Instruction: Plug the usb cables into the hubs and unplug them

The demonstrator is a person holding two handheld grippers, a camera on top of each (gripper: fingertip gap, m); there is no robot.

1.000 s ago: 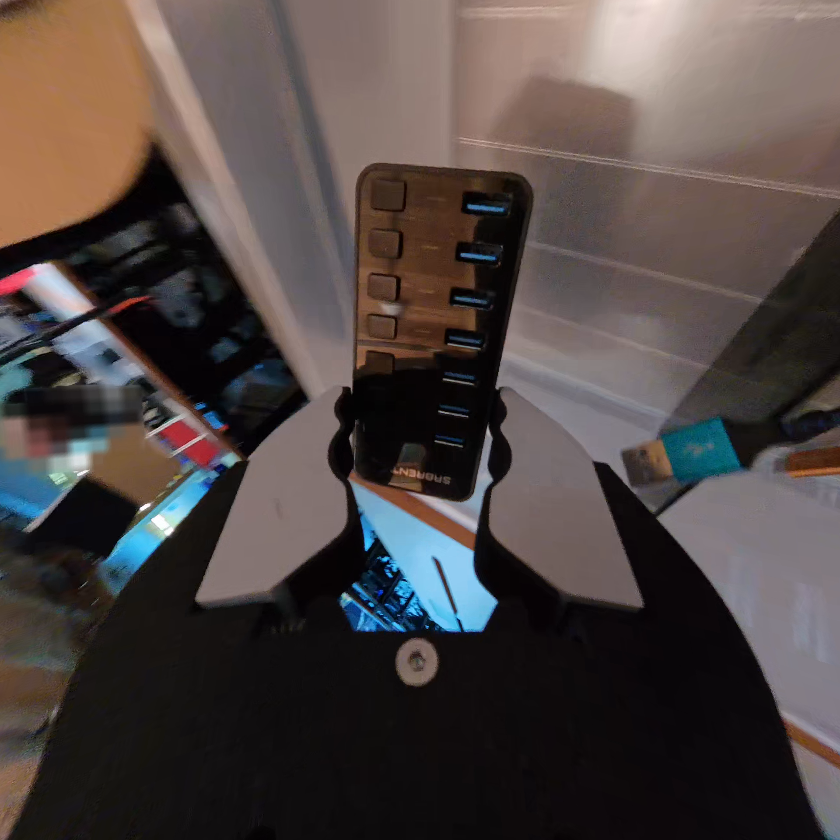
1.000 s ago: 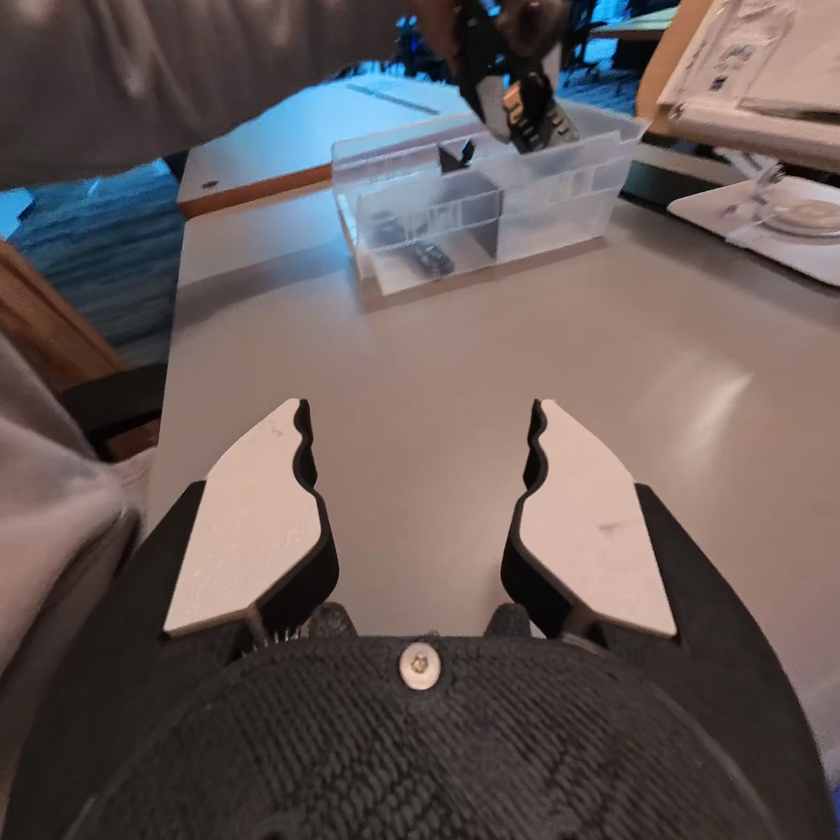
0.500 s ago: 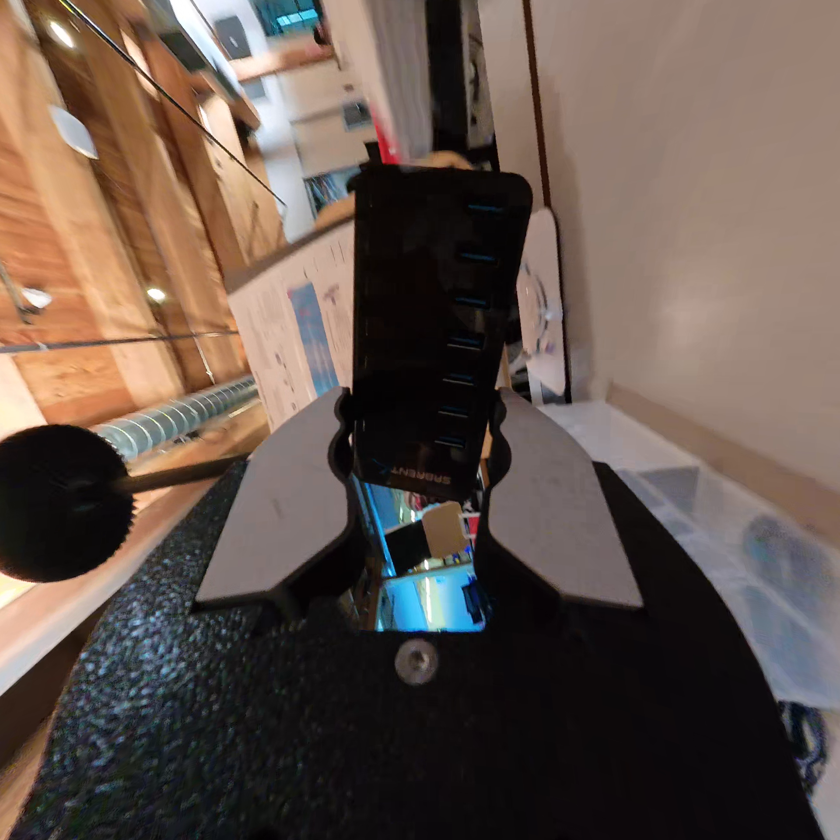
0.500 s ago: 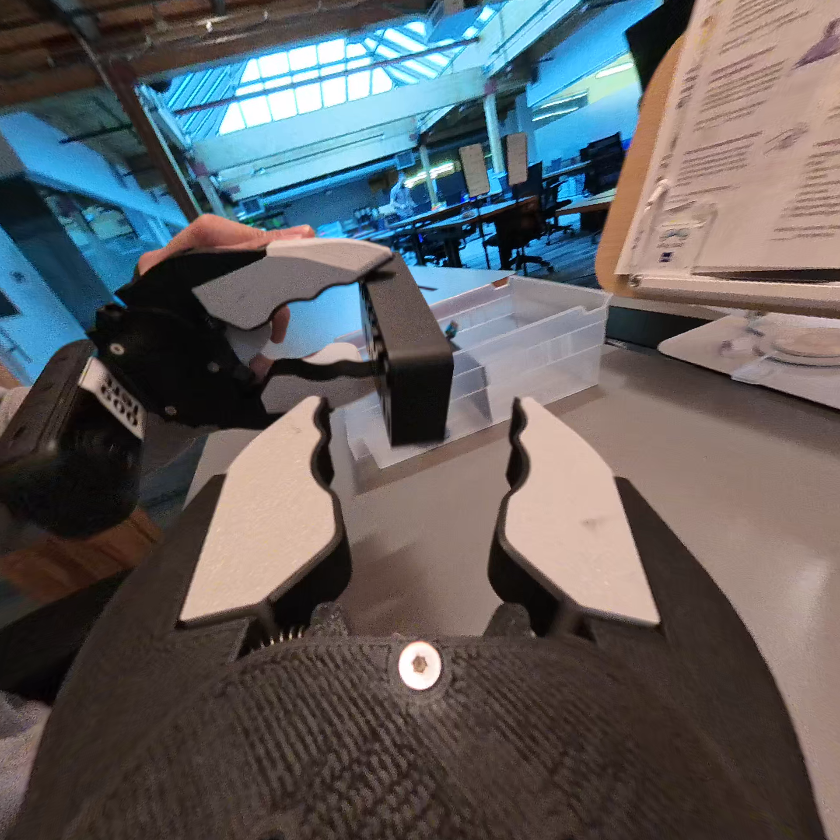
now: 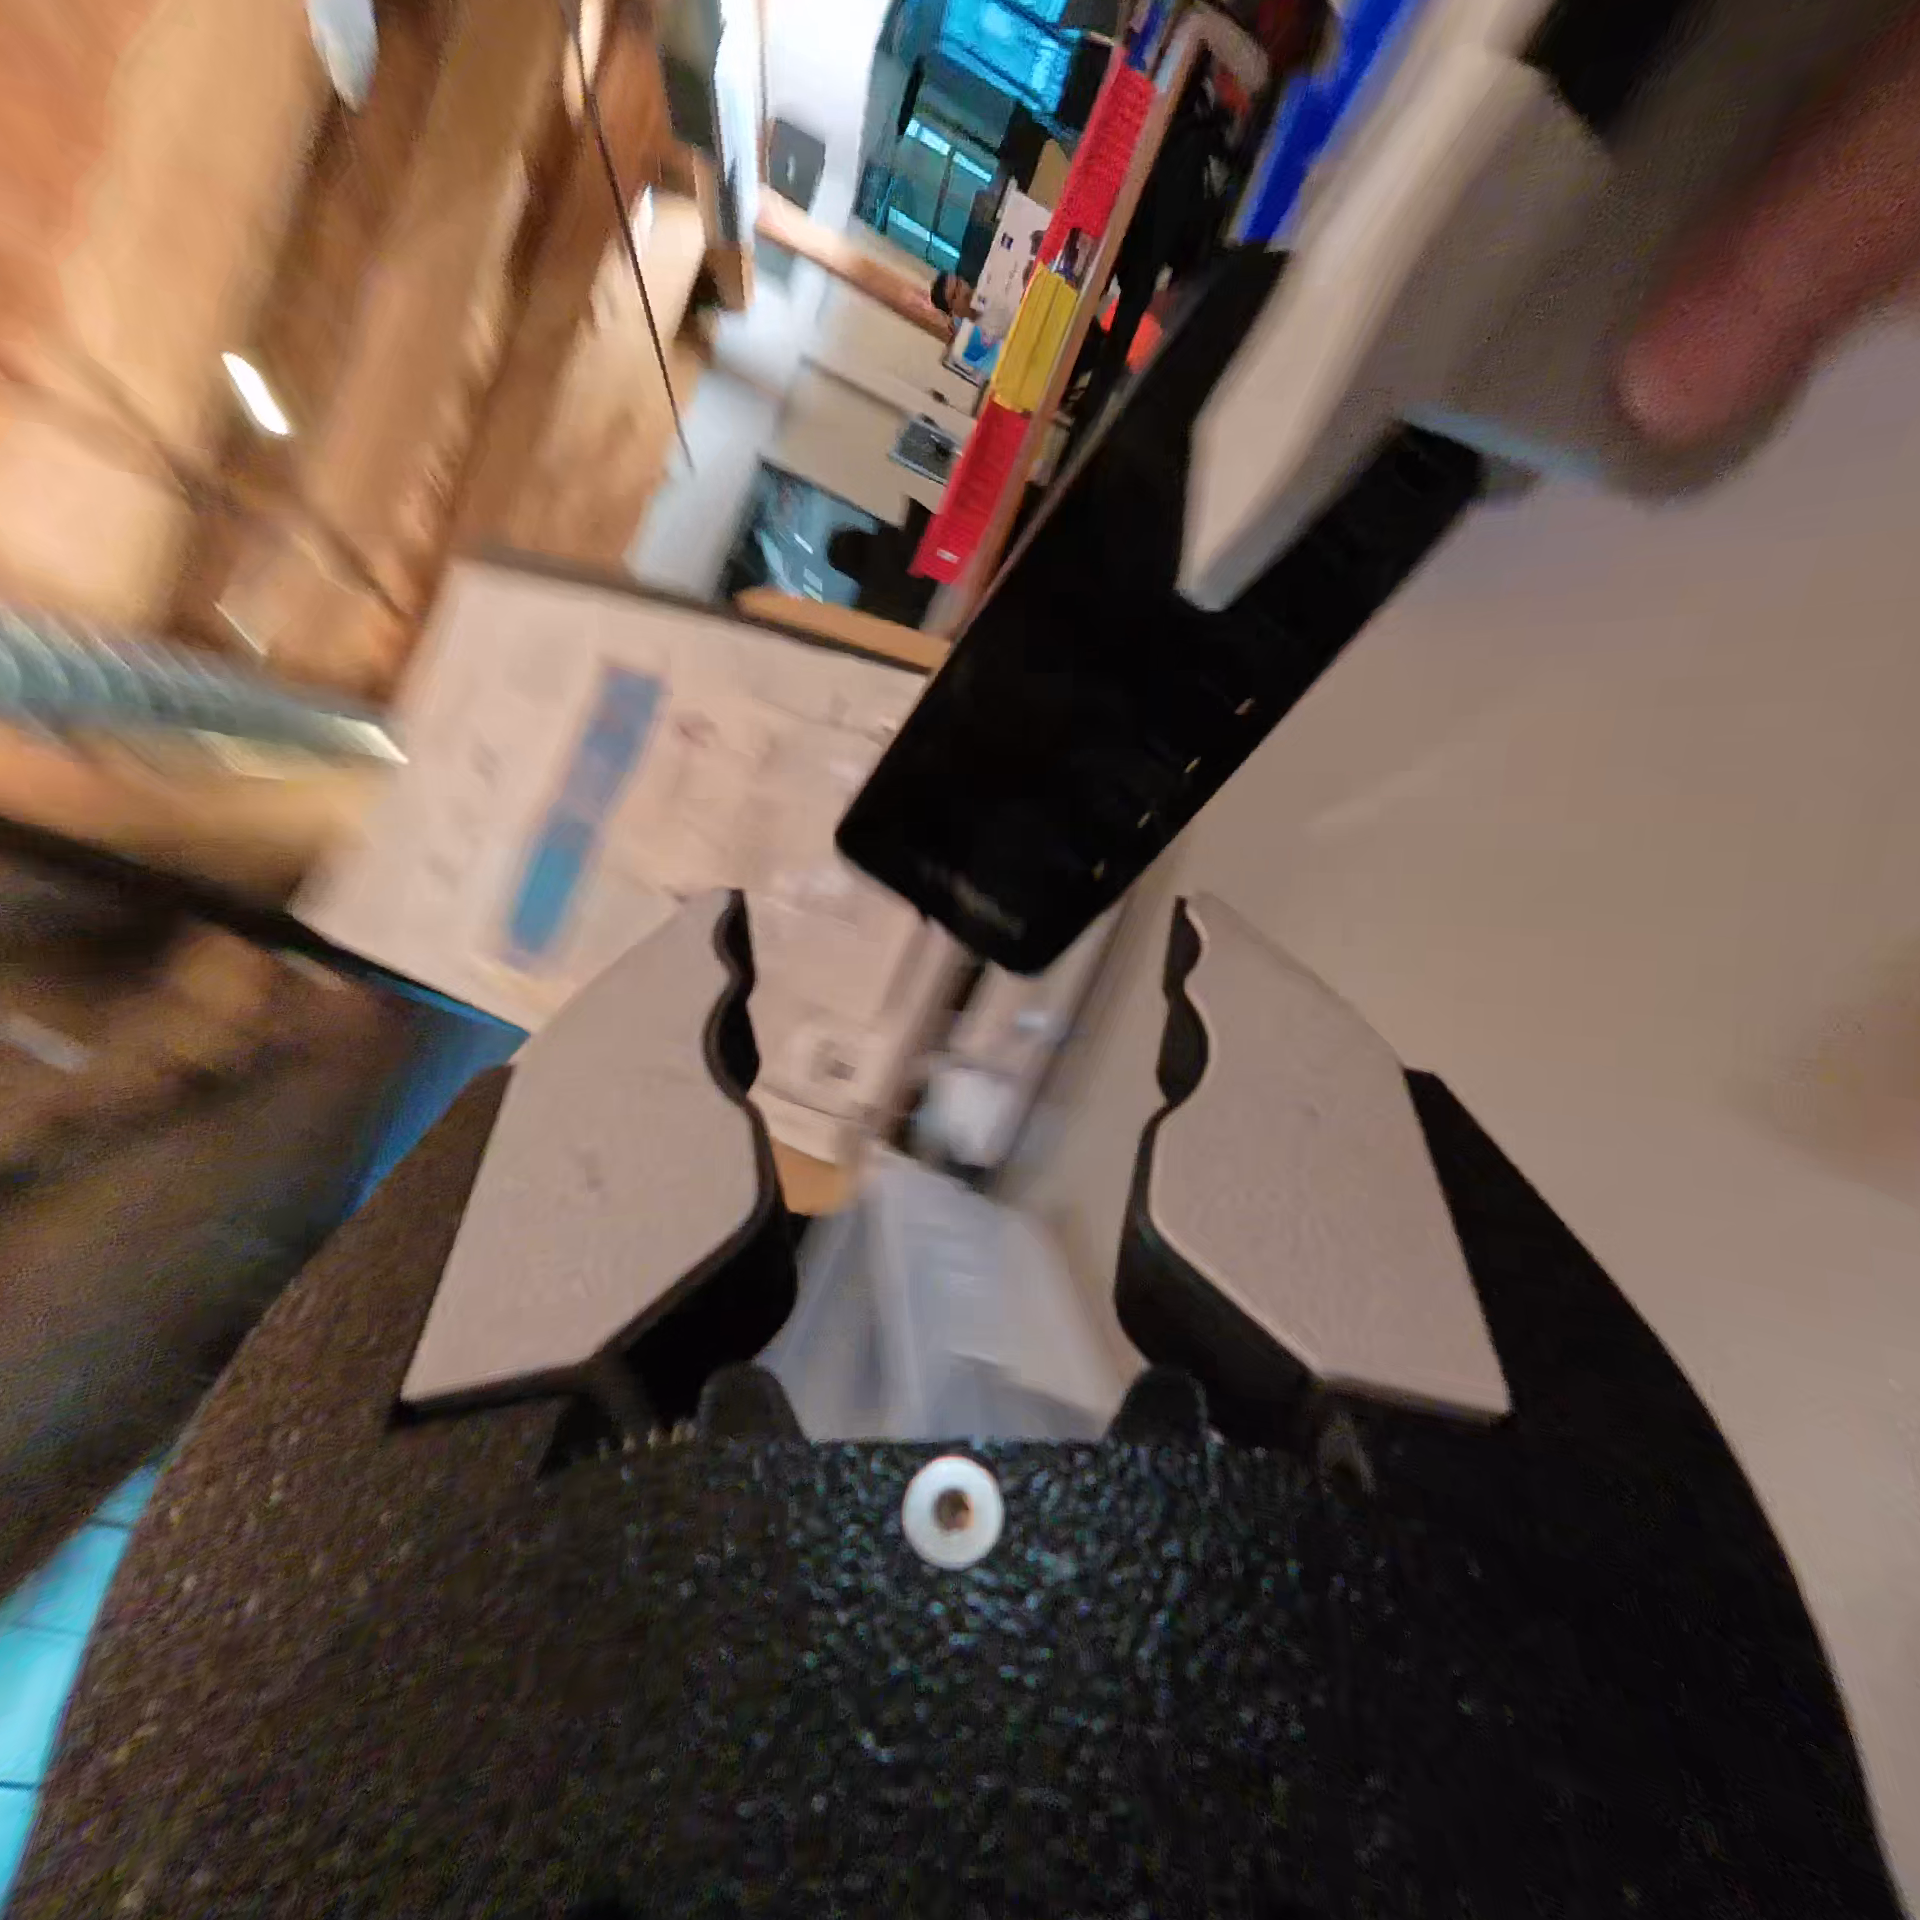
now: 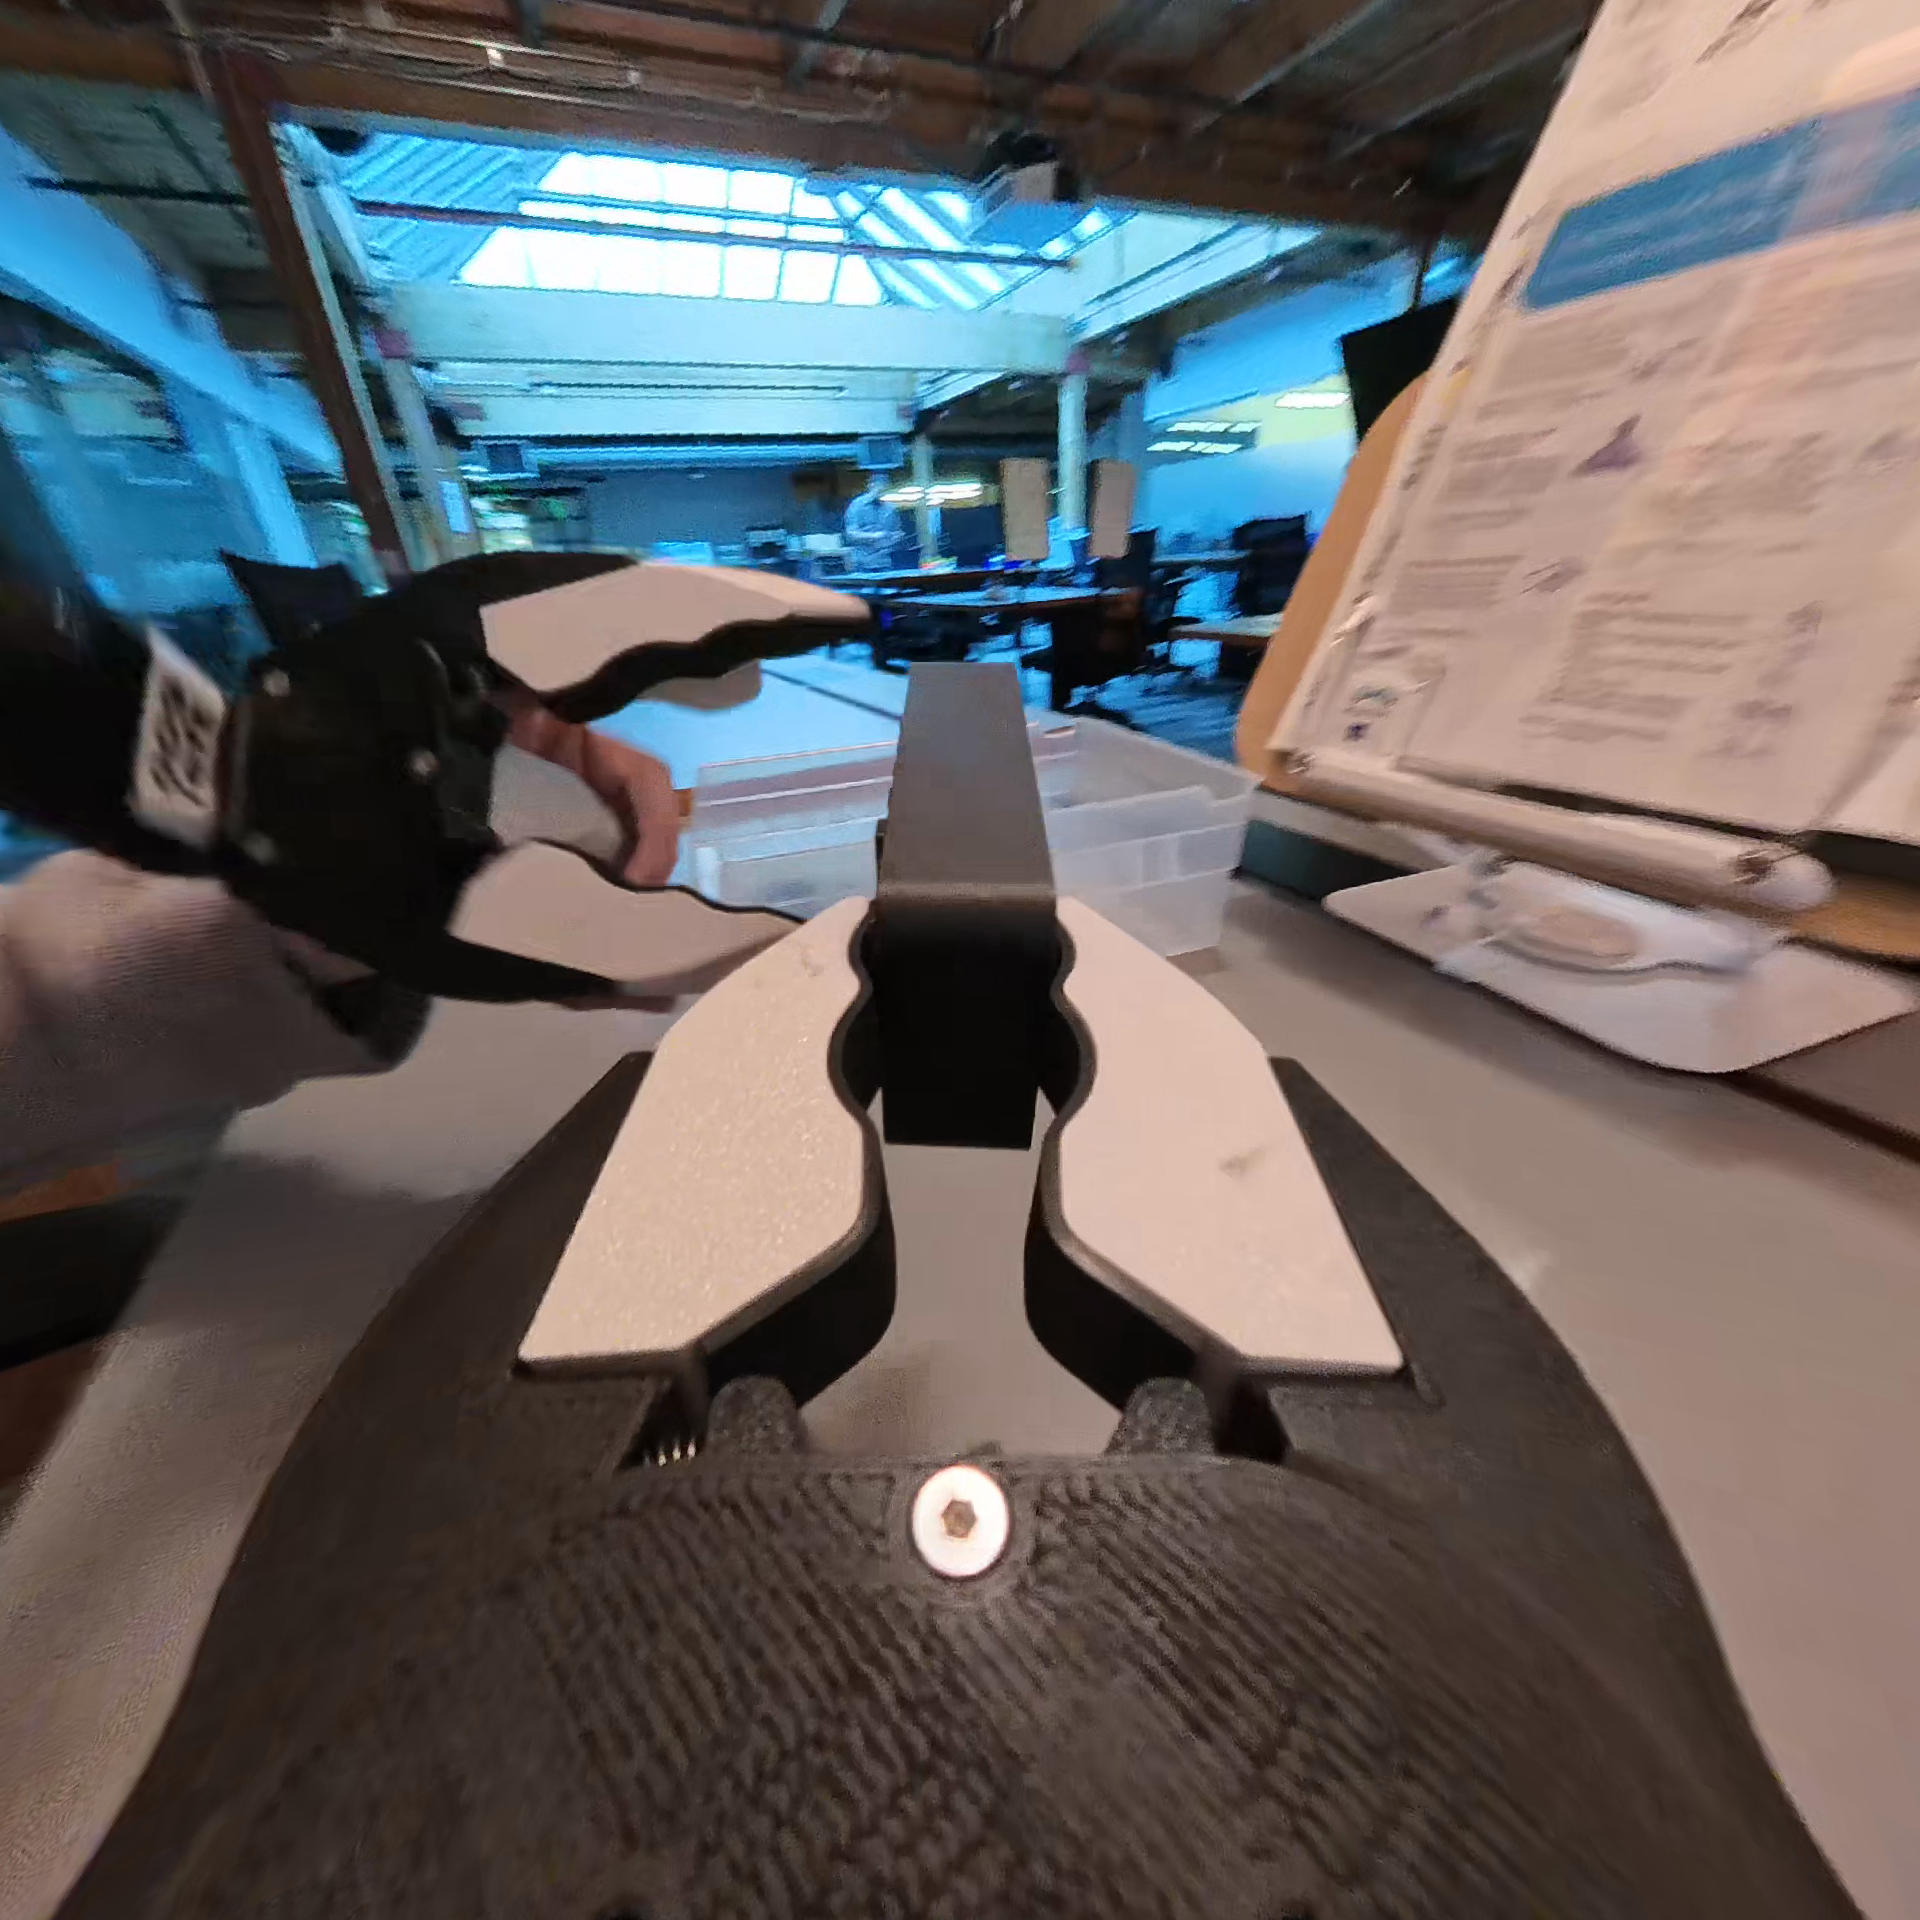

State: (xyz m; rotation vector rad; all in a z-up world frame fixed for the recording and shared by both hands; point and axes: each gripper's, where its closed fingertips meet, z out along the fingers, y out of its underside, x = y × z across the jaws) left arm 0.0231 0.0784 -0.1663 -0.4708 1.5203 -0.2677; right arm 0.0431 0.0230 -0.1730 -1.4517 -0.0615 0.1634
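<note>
At the left of the right wrist view, the left gripper [image 6: 831,758] hung above the grey table [image 6: 1558,1299] with its two pale fingers spread wide and nothing between them, a person's hand [image 6: 592,779] behind it. In the middle, the right gripper [image 6: 961,966] was clenched on one end of the black USB hub [image 6: 961,821], which stood out forward from the fingertips, clear of the table. Behind the hub sat a clear plastic bin [image 6: 1143,842]; to the right, a board with printed sheets [image 6: 1610,499] leaned over a white stand [image 6: 1621,966].

In the blurred left wrist view, the left gripper [image 5: 961,925] gaped empty. The hub [image 5: 1132,717] hung tilted just beyond its fingertips, touching neither, pinched at its far end by the right gripper's pale finger [image 5: 1382,301] at upper right.
</note>
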